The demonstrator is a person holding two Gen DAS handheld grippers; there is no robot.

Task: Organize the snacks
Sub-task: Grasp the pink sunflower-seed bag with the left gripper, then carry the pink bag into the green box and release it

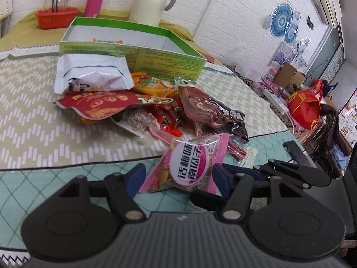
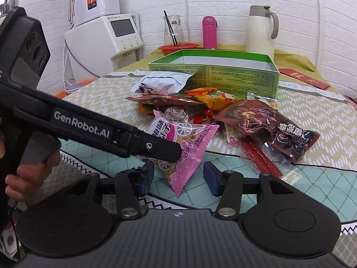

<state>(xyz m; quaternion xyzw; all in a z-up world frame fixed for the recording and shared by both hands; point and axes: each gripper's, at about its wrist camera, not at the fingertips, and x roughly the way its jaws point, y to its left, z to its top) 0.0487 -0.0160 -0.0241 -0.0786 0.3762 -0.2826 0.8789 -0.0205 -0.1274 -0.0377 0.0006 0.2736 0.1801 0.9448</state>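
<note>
A pink snack packet (image 1: 187,167) lies at the near edge of a snack pile, also in the right wrist view (image 2: 185,149). My left gripper (image 1: 176,178) is open, its blue pads on either side of the packet. My right gripper (image 2: 178,178) is open just in front of the packet's near corner. The pile holds a white bag (image 1: 93,73), a red bag (image 1: 96,105), a dark brown bag (image 2: 265,125) and orange packets (image 2: 212,96). An open green box (image 1: 133,44) stands behind the pile and shows in the right wrist view (image 2: 223,76).
A cream thermos jug (image 2: 261,31), a pink bottle (image 2: 209,32), a glass carafe and a red basket (image 1: 55,17) stand behind the box. A white appliance (image 2: 107,42) is at the left. The table edge lies right of the pile, with clutter beyond (image 1: 305,107).
</note>
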